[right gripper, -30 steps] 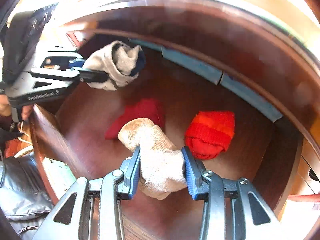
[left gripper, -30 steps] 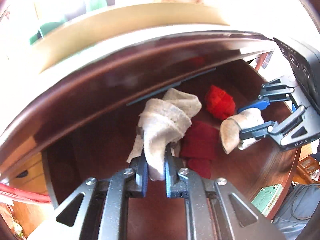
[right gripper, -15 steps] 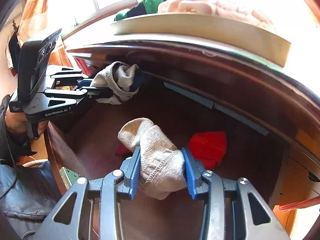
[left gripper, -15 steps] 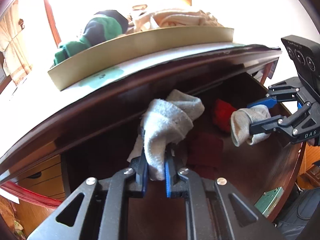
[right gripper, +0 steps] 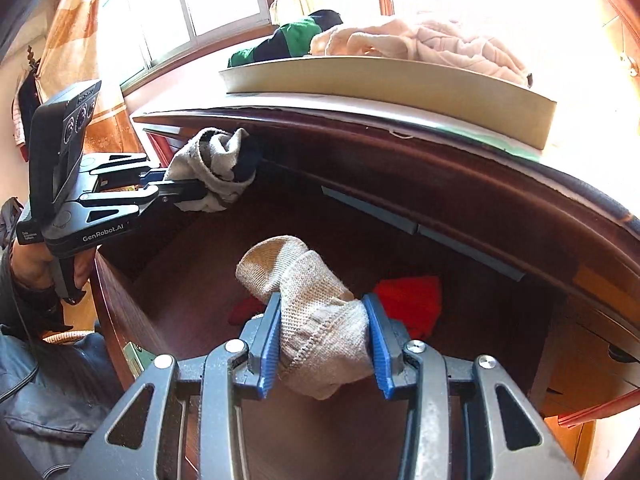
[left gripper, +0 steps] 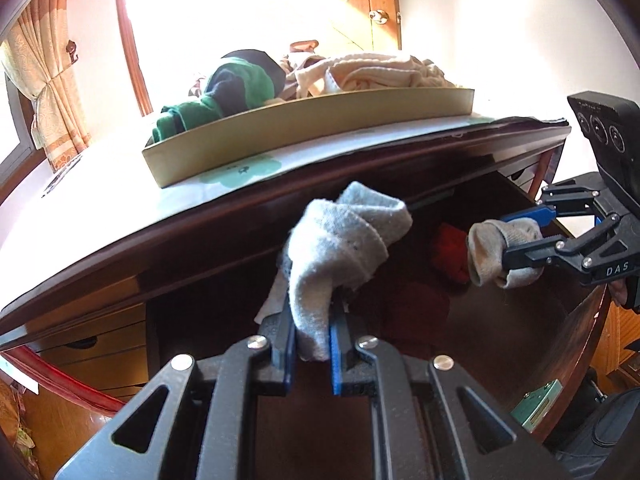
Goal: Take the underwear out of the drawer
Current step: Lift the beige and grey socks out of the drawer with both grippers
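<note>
The left gripper (left gripper: 313, 334) is pinched nearly closed on a grey sock bundle (left gripper: 344, 248), held above the open drawer (right gripper: 120, 320). The right gripper (right gripper: 322, 340) clamps a beige sock roll (right gripper: 316, 312) between partly spread jaws, at 3 o'clock in the left wrist view. A red bundle (right gripper: 412, 300) lies on the drawer floor, at 2 o'clock of the beige sock roll
</note>
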Demonstrator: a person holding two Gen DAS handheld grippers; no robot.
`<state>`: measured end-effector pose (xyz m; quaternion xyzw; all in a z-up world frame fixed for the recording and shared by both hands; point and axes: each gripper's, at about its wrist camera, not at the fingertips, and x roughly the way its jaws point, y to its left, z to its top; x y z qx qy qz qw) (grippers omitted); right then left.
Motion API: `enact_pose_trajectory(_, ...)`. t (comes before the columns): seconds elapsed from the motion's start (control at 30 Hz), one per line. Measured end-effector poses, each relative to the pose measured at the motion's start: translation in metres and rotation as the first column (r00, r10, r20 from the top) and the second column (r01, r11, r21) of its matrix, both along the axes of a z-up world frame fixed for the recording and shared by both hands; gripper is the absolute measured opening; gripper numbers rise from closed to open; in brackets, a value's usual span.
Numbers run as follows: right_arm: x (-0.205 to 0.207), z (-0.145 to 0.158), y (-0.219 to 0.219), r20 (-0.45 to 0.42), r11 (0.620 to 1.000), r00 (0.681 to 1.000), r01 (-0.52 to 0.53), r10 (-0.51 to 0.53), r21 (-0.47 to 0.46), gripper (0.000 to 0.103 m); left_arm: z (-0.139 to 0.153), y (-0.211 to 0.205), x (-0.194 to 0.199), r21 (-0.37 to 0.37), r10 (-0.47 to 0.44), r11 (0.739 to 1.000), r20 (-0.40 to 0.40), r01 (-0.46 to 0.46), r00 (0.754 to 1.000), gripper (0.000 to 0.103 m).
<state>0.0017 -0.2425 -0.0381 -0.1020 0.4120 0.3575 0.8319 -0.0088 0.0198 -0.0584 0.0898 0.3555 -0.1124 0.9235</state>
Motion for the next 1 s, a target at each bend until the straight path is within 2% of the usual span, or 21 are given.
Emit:
enact_pose_trajectory(0.53, -0.012, 0.013, -0.010, 0.105, 0.996, 0.994, 0.019, -0.028, 0.088, 0.042, 0.012, 0.014, -0.013, -0.034, 0.031, 0.999, 0.101, -0.028, 0.994, 0.011)
enact_pose_trajectory(1.0, -0.030, 0.025, -0.023, 0.220, 0.987, 0.974, 0.025, -0.061, 0.161, 0.042, 0.016, 0.020, -0.024, -0.071, 0.063, 0.996, 0.183, -0.050, 0.981, 0.011)
